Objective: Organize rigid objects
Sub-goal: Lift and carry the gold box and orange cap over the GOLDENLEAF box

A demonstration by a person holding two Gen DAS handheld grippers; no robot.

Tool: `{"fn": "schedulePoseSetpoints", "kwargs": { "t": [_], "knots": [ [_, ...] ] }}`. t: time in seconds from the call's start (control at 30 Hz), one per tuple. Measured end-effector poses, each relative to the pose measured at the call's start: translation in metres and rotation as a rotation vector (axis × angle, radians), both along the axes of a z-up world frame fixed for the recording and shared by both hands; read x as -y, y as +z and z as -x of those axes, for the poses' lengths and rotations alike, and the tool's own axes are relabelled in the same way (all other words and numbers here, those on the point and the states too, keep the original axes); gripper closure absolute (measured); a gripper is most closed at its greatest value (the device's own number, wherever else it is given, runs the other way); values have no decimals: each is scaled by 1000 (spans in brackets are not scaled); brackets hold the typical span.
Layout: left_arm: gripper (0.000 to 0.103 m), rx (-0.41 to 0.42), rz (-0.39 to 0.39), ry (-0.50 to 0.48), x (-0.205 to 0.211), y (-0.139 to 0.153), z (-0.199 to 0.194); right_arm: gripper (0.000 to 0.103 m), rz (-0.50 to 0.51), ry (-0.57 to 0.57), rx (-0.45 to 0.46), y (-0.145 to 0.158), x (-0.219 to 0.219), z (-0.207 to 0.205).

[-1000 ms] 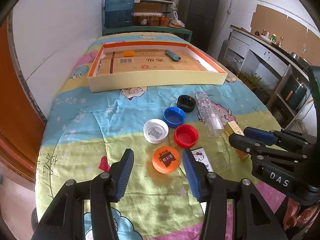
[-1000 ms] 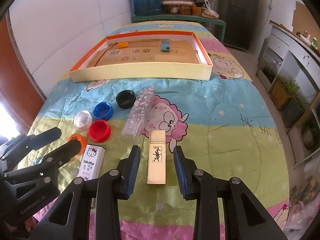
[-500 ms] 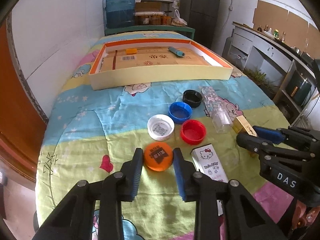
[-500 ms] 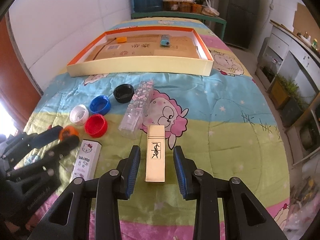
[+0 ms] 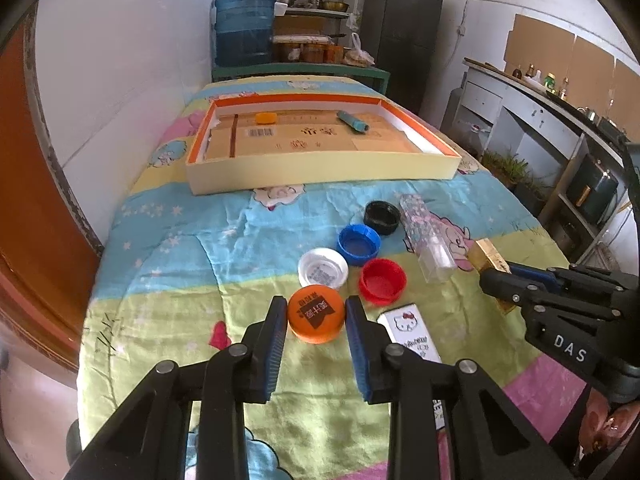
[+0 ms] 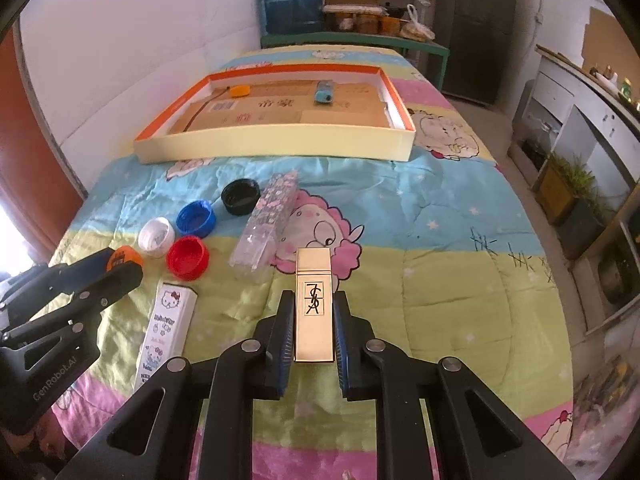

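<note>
Orange cap (image 5: 316, 314) sits clamped between the left tongs (image 5: 316, 316); the right tongs (image 6: 314, 320) are clamped on the gold box (image 6: 314, 304).

1. Gold box (image 6: 314, 312): glossy, mirror-like metallic finish.
2. Orange cap (image 5: 316, 313): smooth plastic with ribbed rim.
3. Clear case (image 6: 266, 226): transparent glossy plastic.
4. Bedsheet (image 6: 440, 240): matt printed cloth, wrinkled.
5. Tray (image 6: 276, 146): matt cardboard, brown corrugated liner.
6. Gripper pads (image 5: 276, 344): blue ribbed rubber.
</note>
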State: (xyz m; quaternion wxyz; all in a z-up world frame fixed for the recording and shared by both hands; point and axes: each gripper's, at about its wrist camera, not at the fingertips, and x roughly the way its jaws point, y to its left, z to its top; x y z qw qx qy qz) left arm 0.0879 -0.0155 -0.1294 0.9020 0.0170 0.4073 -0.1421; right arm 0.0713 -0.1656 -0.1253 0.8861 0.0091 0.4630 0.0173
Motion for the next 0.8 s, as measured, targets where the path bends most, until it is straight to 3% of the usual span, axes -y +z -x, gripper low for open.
{"fn": "schedulePoseSetpoints", "kwargs": {
  "t": [0.8],
  "knots": [
    [73, 31, 27, 22, -6, 27, -24, 85, -23, 15, 84, 31, -3, -28]
  ]
}}
